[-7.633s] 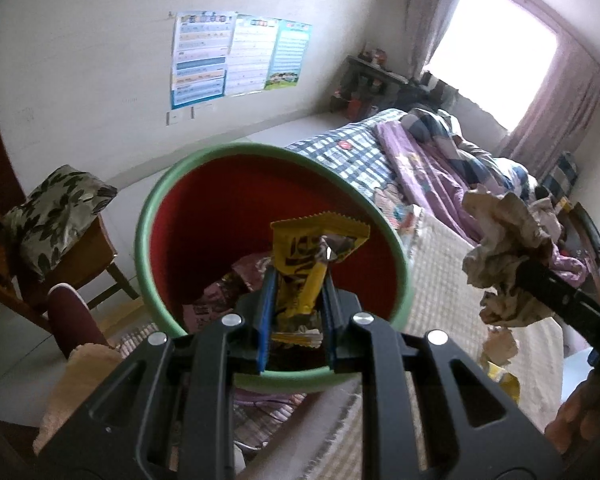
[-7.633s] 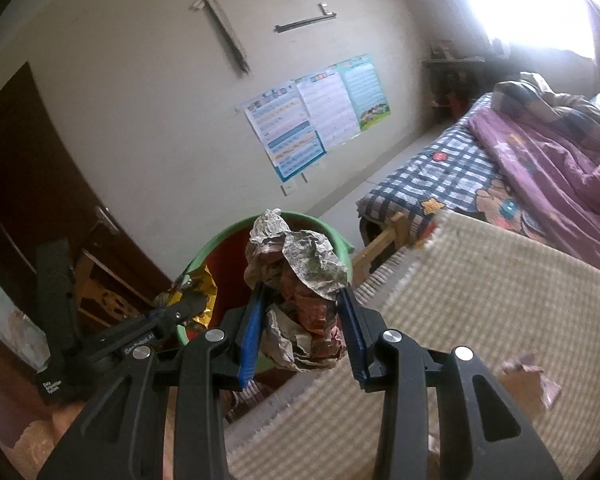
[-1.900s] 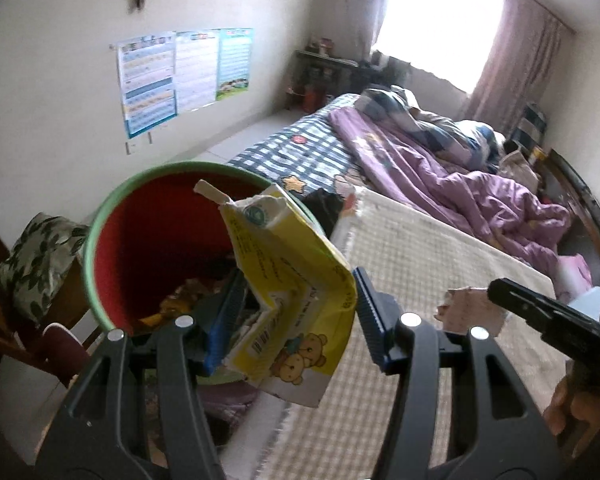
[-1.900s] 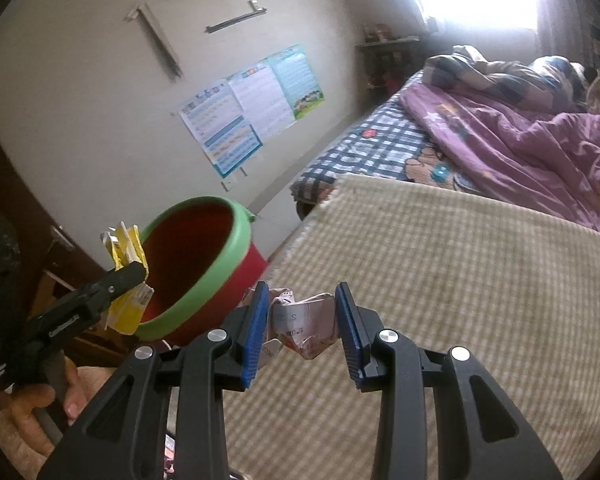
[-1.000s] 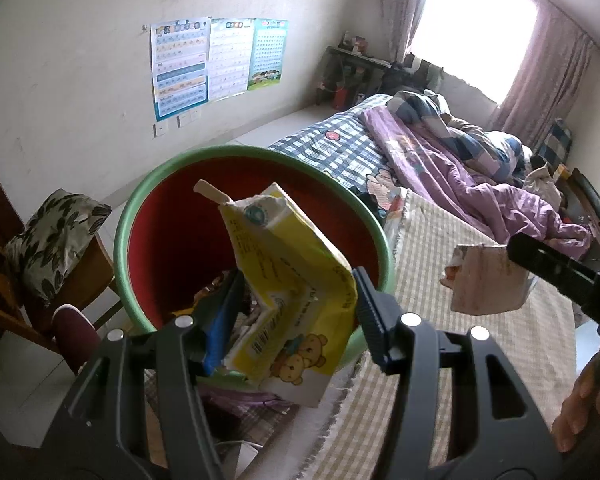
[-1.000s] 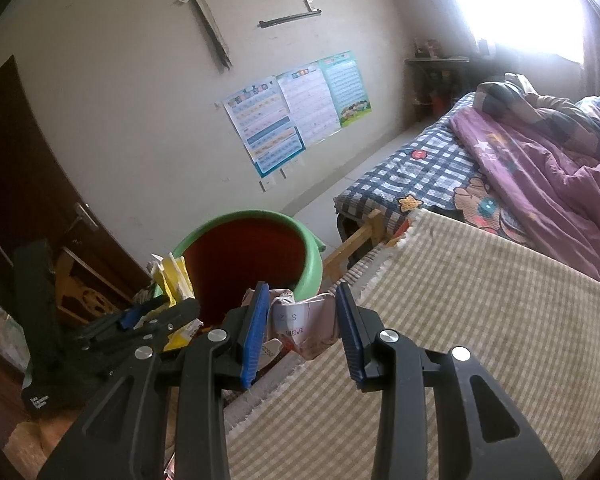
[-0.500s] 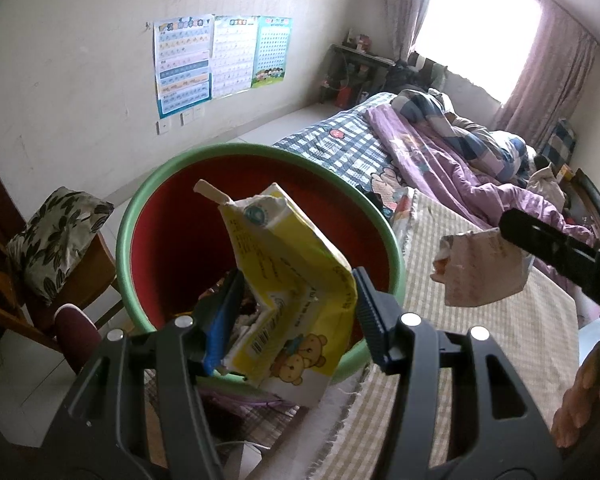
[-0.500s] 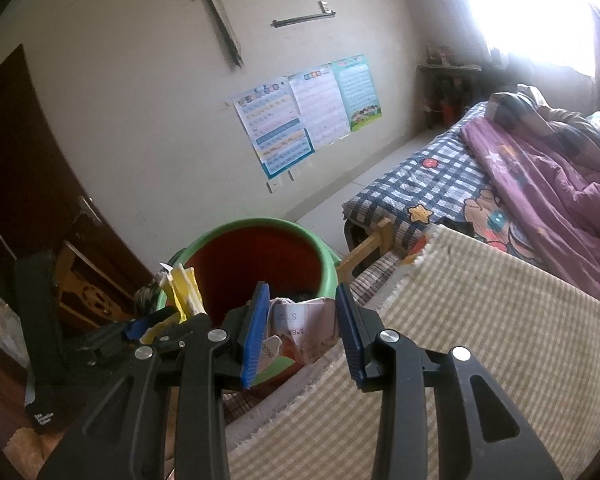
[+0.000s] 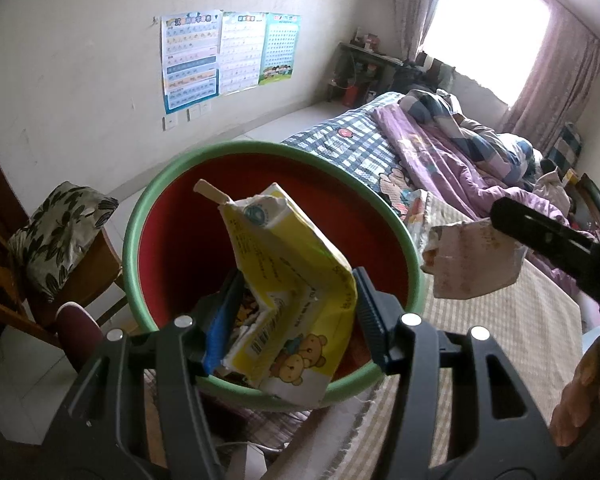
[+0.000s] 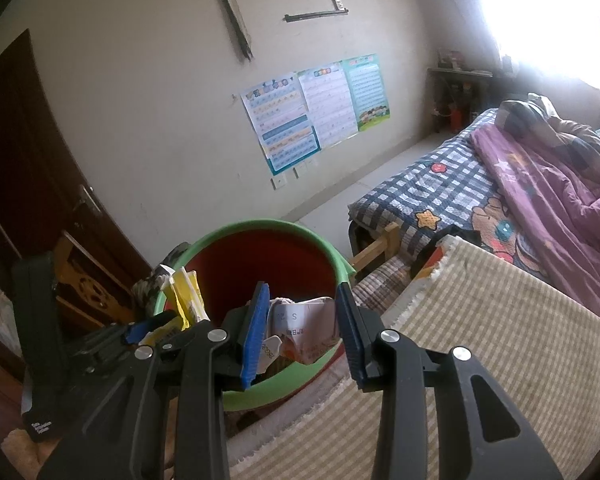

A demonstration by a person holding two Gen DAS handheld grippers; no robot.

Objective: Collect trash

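Observation:
My left gripper (image 9: 294,312) is shut on a yellow tissue pack with cartoon bears (image 9: 288,284), held over the mouth of a red bin with a green rim (image 9: 140,216). Wrappers lie in the bin's bottom. In the right wrist view my right gripper (image 10: 302,322) is shut on a crumpled pinkish paper (image 10: 304,330) above the same bin (image 10: 268,252), near its rim on the bed side. The left gripper with the yellow pack (image 10: 182,292) shows at the bin's left edge. From the left wrist view the paper (image 9: 470,262) hangs just right of the rim.
A beige checked blanket (image 10: 480,360) covers the bed beside the bin. A wooden chair with a leaf-print cushion (image 9: 60,236) stands left of it. A purple quilt (image 9: 460,172) lies further along the bed. A hand (image 9: 584,400) is at the lower right.
My right gripper has carried the crumpled paper leftwards from over the blanket to above the bin's rim. The left gripper has stayed over the bin with the tissue pack.

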